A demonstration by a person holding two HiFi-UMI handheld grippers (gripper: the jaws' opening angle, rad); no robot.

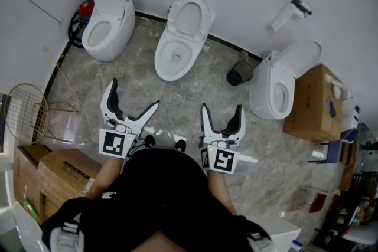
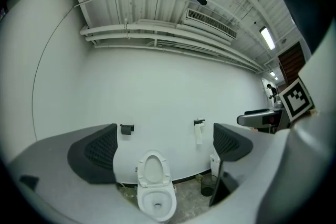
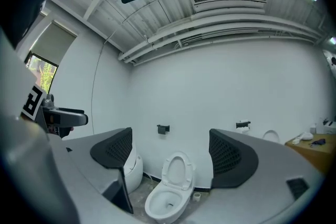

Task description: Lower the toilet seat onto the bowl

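Head view: the middle toilet (image 1: 179, 41) stands against the wall, its toilet seat (image 1: 189, 18) raised upright behind the bowl (image 1: 173, 61). Both grippers are well apart from this toilet, on the person's side of it. The left gripper (image 1: 134, 92) and the right gripper (image 1: 221, 108) each have their jaws spread wide with nothing between them.

Hazards from this state:
- Seat rim is smooth; a shallow grip may slip.
- Releasing the seat before it reaches the bowl would probably let it slam down.
- Closing on the lid together with the seat would lower both.
- Two other toilets flank the middle toilet; confirm the target.
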